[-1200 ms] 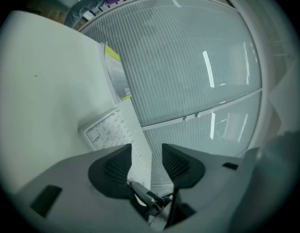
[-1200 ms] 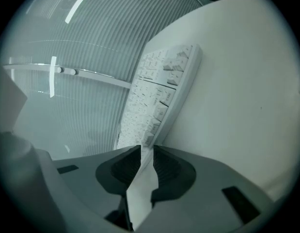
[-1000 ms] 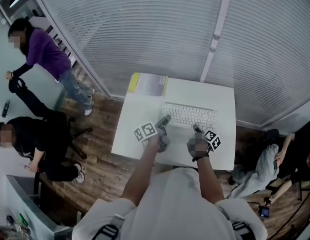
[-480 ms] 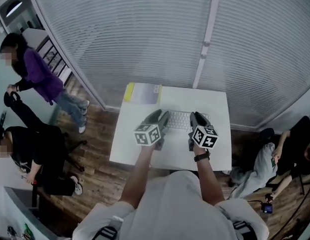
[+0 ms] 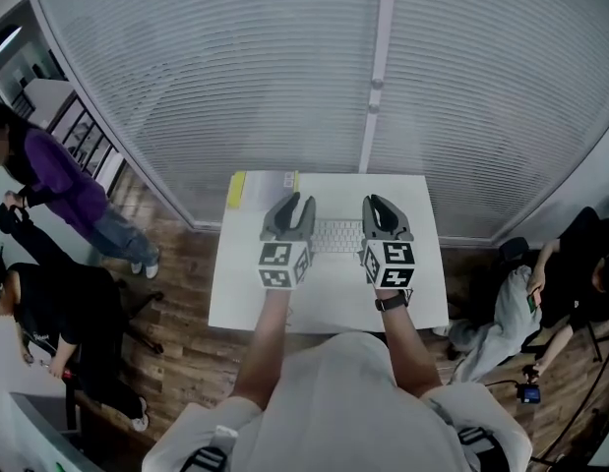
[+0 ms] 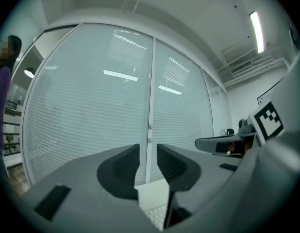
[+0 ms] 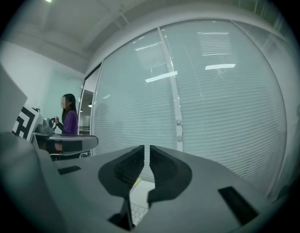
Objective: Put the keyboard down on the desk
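The keyboard (image 5: 335,236) lies flat on the white counter (image 5: 235,293), released, below both grippers. The left gripper (image 5: 288,207) has its jaws a modest gap apart, just closing, with nothing between them. The right gripper (image 5: 381,210) has jaws just narrowed to a thin slit, likewise empty.

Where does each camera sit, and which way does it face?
Head view: on the person's head, facing steeply down at desk and keyboard; shows forearms, left gripper, right gripper.
Left gripper view: on that gripper, facing level at the blinds; own jaws apart, empty, just been closing.
Right gripper view: likewise; own jaws a slit apart, empty, just been closing.
Both gripper views share the blinds; each shows the other gripper.
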Demonstrator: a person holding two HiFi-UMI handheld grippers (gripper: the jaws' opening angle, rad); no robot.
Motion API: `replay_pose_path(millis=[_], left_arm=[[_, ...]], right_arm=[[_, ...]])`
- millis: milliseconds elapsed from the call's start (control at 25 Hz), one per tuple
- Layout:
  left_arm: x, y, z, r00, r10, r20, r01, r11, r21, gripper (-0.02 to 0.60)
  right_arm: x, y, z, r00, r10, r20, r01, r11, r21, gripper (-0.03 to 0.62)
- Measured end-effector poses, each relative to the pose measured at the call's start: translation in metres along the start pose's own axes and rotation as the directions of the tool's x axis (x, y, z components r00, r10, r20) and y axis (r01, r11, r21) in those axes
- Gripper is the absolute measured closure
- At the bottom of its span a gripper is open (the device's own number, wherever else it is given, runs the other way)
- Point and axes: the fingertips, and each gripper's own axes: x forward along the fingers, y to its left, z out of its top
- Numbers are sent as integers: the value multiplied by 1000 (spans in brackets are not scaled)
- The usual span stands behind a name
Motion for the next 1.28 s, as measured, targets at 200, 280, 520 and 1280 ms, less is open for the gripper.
replay_pose_path(millis=[200, 280, 520, 1280], left_arm=[[-3, -2, 10, 998, 58, 9, -58, 996, 73, 508], [-5, -4, 9, 998, 54, 15, -55, 997, 54, 526], [-9, -9, 17, 999, 32, 43, -34, 998, 45, 565], [-25, -17, 21, 998, 19, 58, -22, 998, 57, 568]], right_arm=[[-10, 5, 24, 998, -17, 58, 19, 999, -26, 558], [-14, 4, 26, 997, -27, 67, 30, 999, -36, 563], [-20, 0, 32, 995, -45, 91, 46, 999, -14, 574], [-45, -6, 12, 994, -108, 27, 109, 994, -25, 583]])
